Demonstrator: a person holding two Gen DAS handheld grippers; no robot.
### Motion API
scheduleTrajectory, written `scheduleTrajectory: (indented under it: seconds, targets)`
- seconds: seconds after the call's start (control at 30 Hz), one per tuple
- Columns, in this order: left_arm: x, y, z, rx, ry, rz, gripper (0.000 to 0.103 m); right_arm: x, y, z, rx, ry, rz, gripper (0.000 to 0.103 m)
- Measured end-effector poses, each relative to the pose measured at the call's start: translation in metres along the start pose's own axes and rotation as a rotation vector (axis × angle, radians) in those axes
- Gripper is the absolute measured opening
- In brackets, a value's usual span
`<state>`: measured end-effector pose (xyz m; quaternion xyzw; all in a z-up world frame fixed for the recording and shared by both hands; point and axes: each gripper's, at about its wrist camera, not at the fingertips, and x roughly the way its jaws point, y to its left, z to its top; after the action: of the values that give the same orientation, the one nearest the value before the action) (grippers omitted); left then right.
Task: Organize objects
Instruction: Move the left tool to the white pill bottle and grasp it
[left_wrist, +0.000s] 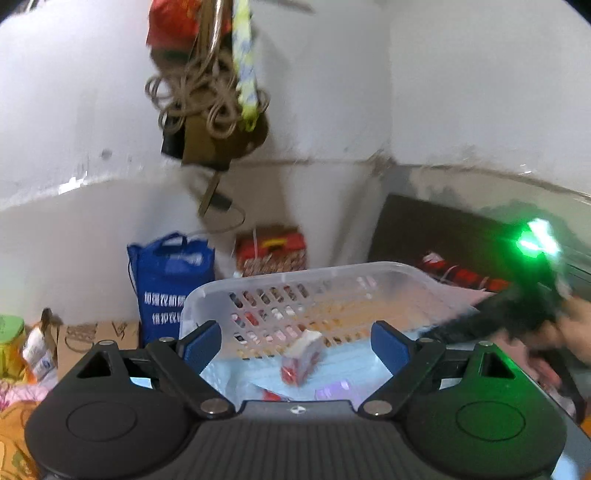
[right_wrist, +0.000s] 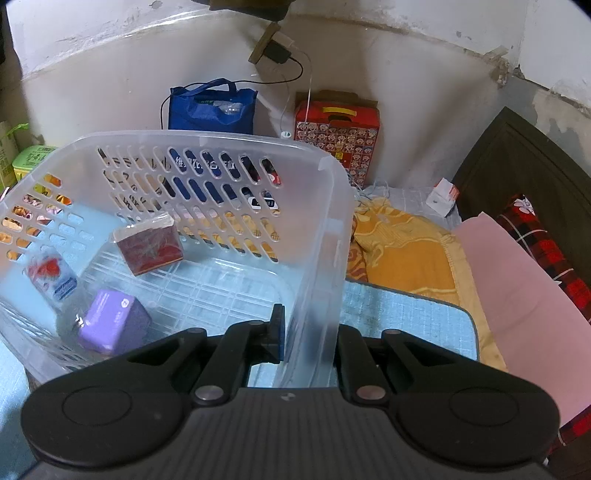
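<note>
The right tongs (right_wrist: 308, 339) are clenched on the near right wall of a translucent plastic basket (right_wrist: 334, 206), one pad inside the wall and the other arm outside it. The basket sits on a light blue mat (right_wrist: 406, 314) spread over a bed. Inside it, a red box with a clear wrapper (right_wrist: 149, 245) leans near the slotted back wall, a small red-and-blue packet (right_wrist: 51, 275) lies by the left wall, and a purple box (right_wrist: 112, 321) rests in the near left corner. The left tongs (left_wrist: 295, 345) are released, their blue pads wide apart and holding nothing, hovering over the near side of the same basket (left_wrist: 388, 269), with the red box (left_wrist: 301, 356) visible between them. Behind the basket, against the white wall, stand a blue tote bag (right_wrist: 212, 107) and a red patterned carton with a yellow handle (right_wrist: 336, 134). To the right of the basket lie a yellow patterned blanket (right_wrist: 402, 251) and a pink sheet (right_wrist: 517, 291).
</note>
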<state>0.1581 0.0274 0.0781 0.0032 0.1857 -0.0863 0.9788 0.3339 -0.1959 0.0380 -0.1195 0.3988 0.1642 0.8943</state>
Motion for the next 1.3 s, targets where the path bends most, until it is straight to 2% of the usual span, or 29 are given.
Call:
scheduleTrajectory:
  seconds: [0.07,0.2,0.53,0.73,0.83,1.0,1.3]
  targets:
    - [-0.018,0.0,-0.017,0.023,-0.005,-0.02,0.091,0.0,0.0,0.0,-0.004,0.004,0.003,0.011]
    - [-0.029,0.007,-0.054,0.027,0.056,-0.049,0.091,0.001,-0.003,0.0,-0.011,0.001,0.01,0.011]
    - [0.002,0.026,-0.105,0.006,0.177,-0.065,0.087,0.002,-0.004,0.0,-0.016,-0.002,0.015,0.011]
    - [0.009,0.024,-0.11,-0.006,0.187,-0.067,0.086,0.002,-0.003,0.0,-0.017,0.0,0.015,0.011]
    - [0.01,0.018,-0.11,0.007,0.175,-0.094,0.086,0.002,-0.003,0.0,-0.016,0.0,0.016,0.011]
    - [0.025,0.009,-0.112,0.009,0.196,-0.133,0.086,0.002,-0.003,0.0,-0.018,0.003,0.019,0.011]
    - [0.036,0.01,-0.114,-0.034,0.219,-0.133,0.086,0.001,-0.003,-0.004,-0.019,0.001,0.032,0.011]
